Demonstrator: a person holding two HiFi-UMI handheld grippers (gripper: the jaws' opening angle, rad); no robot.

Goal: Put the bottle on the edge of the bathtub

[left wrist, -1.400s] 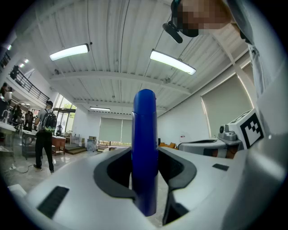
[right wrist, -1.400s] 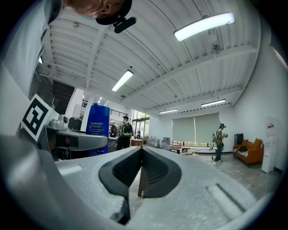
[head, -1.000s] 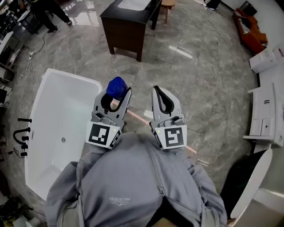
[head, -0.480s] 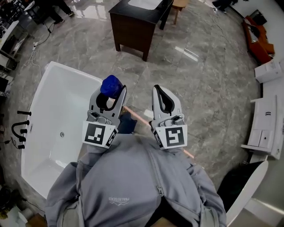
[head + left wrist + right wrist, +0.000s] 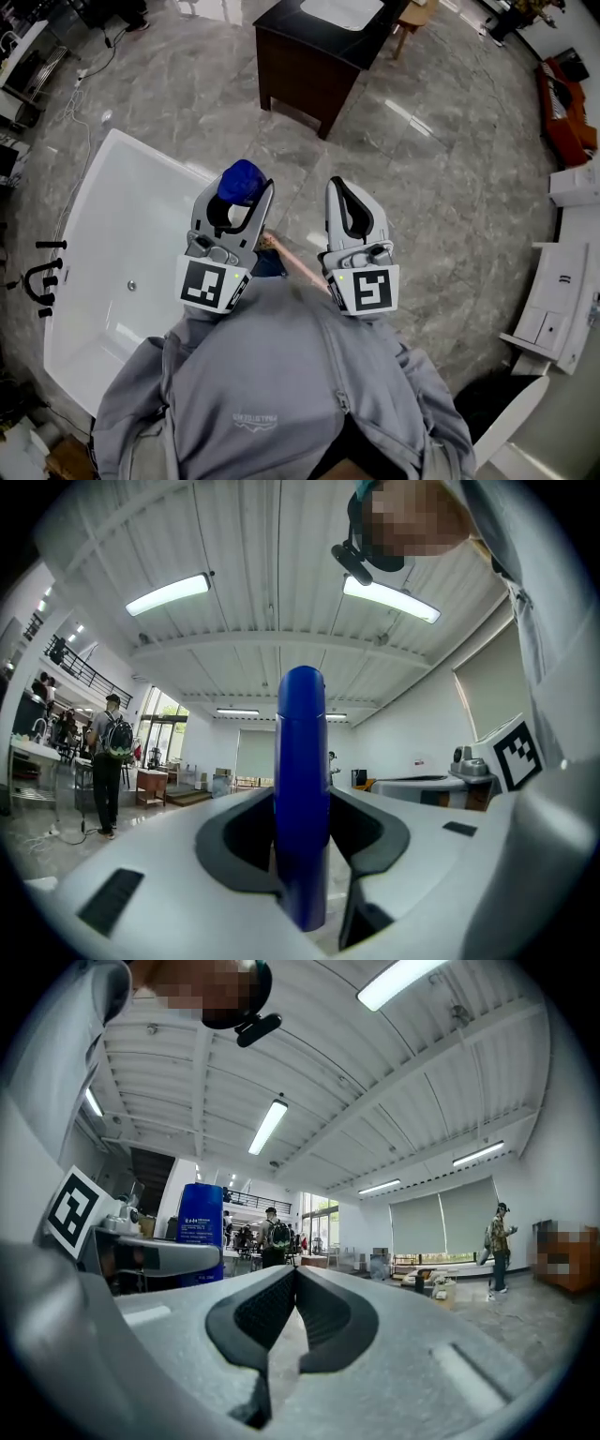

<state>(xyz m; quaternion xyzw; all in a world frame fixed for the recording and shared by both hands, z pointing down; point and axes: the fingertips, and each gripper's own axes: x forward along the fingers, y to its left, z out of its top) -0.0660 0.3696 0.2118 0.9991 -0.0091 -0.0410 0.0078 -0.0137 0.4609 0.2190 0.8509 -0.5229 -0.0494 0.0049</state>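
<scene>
A blue bottle (image 5: pixel 241 182) stands upright between the jaws of my left gripper (image 5: pixel 234 214), which is shut on it. In the left gripper view the blue bottle (image 5: pixel 301 799) fills the gap of the left gripper (image 5: pixel 302 855) and rises above it. From the right gripper view the same blue bottle (image 5: pixel 200 1232) shows at the left. The white bathtub (image 5: pixel 103 187) lies on the floor at the left, its near rim just left of the bottle. My right gripper (image 5: pixel 349 214) is held beside the left one, shut and empty, its jaws (image 5: pixel 292 1283) meeting at the tips.
A dark wooden vanity (image 5: pixel 323 66) with a white basin stands ahead. Black tap fittings (image 5: pixel 42 279) sit at the tub's left rim. White cabinets (image 5: pixel 553 309) are at the right. The floor is grey marble. People (image 5: pixel 111 761) stand in the background.
The view has shifted: the bathtub and vanity have slid right and down in the head view. Both grippers keep their pose, the bottle still in the left.
</scene>
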